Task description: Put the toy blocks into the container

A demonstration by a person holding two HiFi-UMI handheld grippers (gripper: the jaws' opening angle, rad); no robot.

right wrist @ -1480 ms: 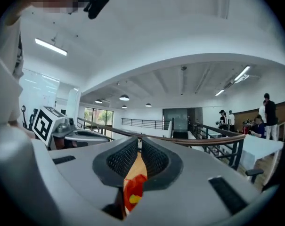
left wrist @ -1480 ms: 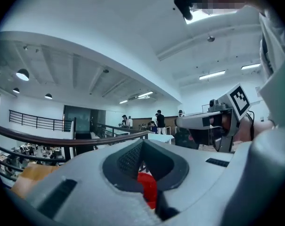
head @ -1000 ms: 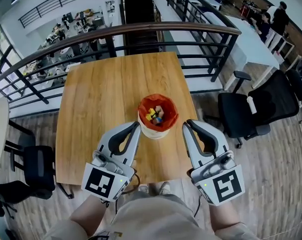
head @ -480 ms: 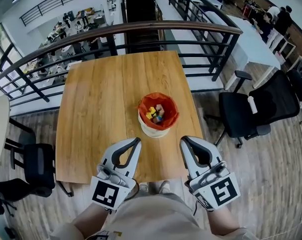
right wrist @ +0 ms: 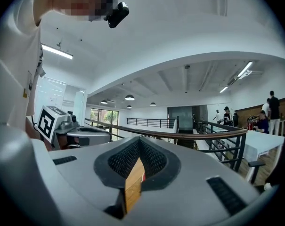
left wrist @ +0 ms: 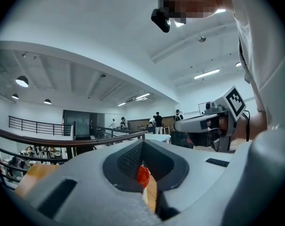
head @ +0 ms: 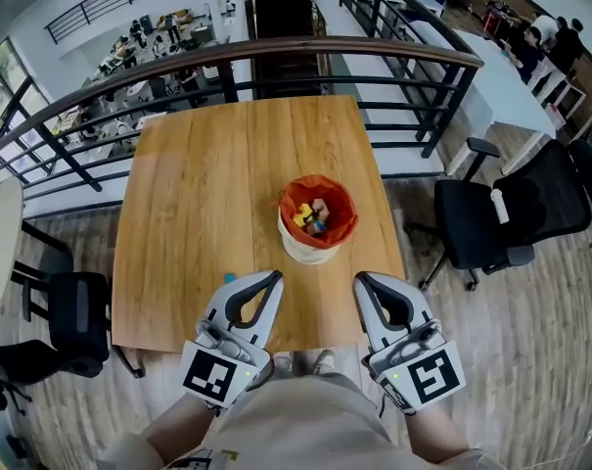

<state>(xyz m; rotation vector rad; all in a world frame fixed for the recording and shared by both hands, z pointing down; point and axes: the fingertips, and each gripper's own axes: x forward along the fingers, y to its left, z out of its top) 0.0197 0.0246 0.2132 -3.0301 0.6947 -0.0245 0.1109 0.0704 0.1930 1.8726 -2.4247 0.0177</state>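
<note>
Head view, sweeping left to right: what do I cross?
black chair → left gripper → container → right gripper → black office chair

No text, label or number can be read in any view.

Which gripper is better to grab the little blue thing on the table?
Left, probably. The small blue piece lies on the table just beside the left gripper; the right gripper sits further away. Both are shut and empty, so the left must open first.
</note>
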